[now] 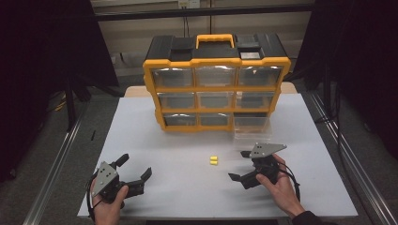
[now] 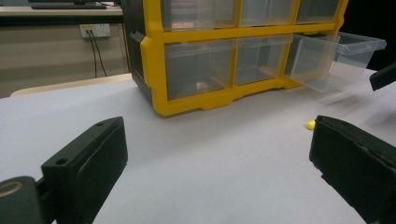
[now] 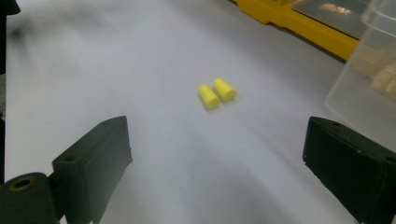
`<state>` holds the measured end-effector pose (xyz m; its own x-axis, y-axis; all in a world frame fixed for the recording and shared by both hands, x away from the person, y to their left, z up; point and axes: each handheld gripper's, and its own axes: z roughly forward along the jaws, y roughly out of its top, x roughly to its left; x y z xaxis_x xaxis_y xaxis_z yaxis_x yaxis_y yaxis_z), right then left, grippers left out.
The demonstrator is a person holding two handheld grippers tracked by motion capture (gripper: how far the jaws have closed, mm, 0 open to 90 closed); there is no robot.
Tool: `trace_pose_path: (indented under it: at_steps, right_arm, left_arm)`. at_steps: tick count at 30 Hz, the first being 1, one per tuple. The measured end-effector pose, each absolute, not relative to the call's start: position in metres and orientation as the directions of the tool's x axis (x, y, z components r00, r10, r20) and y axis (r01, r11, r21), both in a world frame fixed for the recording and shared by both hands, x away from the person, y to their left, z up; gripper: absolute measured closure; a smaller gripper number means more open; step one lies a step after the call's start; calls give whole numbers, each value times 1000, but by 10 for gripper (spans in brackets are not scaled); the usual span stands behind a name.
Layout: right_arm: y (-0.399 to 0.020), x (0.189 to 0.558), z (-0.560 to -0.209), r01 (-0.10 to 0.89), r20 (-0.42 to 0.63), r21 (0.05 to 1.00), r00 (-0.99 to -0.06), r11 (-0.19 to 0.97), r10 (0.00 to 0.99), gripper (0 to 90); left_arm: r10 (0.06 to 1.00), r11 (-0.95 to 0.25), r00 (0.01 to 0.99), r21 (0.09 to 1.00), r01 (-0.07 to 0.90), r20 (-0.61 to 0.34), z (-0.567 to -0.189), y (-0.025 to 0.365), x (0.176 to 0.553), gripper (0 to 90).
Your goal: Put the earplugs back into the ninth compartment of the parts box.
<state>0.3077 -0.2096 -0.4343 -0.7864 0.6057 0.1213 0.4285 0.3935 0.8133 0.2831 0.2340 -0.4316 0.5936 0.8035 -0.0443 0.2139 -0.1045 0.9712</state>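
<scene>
Two small yellow foam earplugs [image 1: 213,160] lie side by side on the white table [image 1: 187,140], apart from both grippers. In the right gripper view the earplugs [image 3: 217,93] sit ahead of my right gripper [image 3: 217,158], between the lines of its wide-apart jaws. My right gripper [image 1: 239,165] stands open just right of them, held by a hand. At the front left, my left gripper [image 1: 135,167] is open with nothing in it. The left gripper view shows my left gripper [image 2: 217,154] facing the organizer, with one earplug [image 2: 311,124] far to the right.
A yellow-framed organizer [image 1: 216,89] with a black top and several clear drawers stands at the back of the table. Its bottom-right drawer [image 1: 252,127] is pulled out; this clear drawer [image 3: 369,70] sits close to my right gripper's right side.
</scene>
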Motion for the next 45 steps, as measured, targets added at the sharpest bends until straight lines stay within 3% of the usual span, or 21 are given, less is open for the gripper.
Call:
trace_pose_path:
  at_steps: [12,30,45]
  right_arm:
    - [-187,318,-431,440,158,781,-826,443,541,62]
    - [-153,336,-434,386,124,716,-890,582,438,60]
    - [-136,358,-433,351,88,650,-916,674,391,188]
  left_arm:
    - [803,-107,595,972,211,-41,-431,234,282,44]
    - [803,-107,595,971,213,-42,-431,234,283,44]
    - [803,-106,594,971,213,-43,-432,234,283,44]
